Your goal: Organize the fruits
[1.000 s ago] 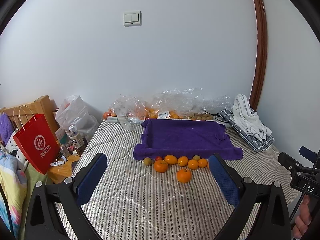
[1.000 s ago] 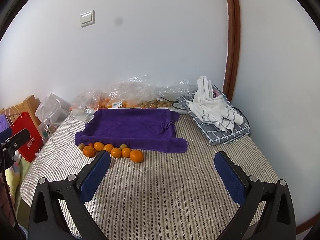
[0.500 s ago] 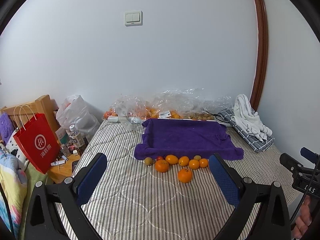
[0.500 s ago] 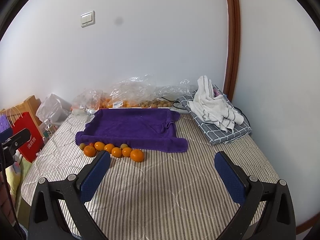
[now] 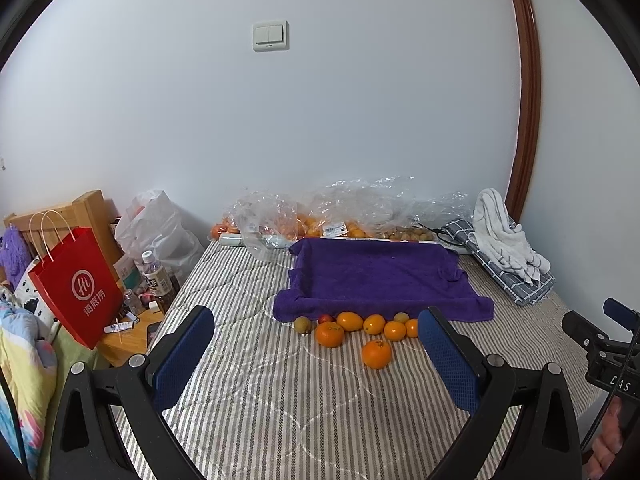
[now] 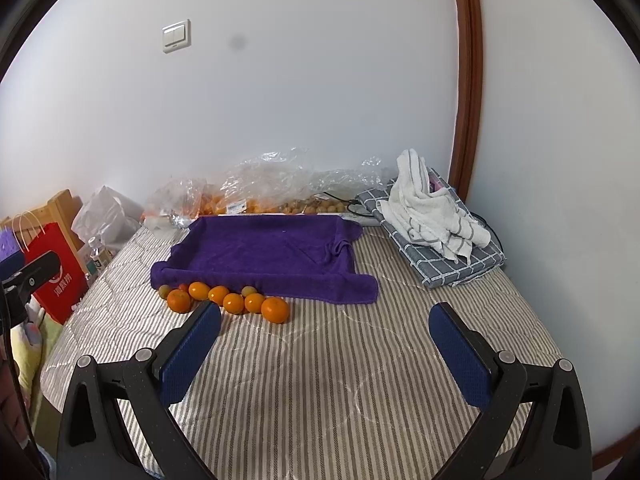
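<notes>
Two grippers hang spread and empty over the grey-striped quilted mattress (image 5: pixel 280 400), the left gripper (image 5: pixel 316 356) facing the fruit and the right gripper (image 6: pixel 324 356) off to its side. Beyond lies the purple towel-lined tray (image 6: pixel 272 252), nothing in it, with a row of small oranges (image 5: pixel 374 326) along its near edge. Starting with the lone front orange (image 5: pixel 376 354) seems wisest: straddle it squarely, since round fruit rolls on soft bedding.
</notes>
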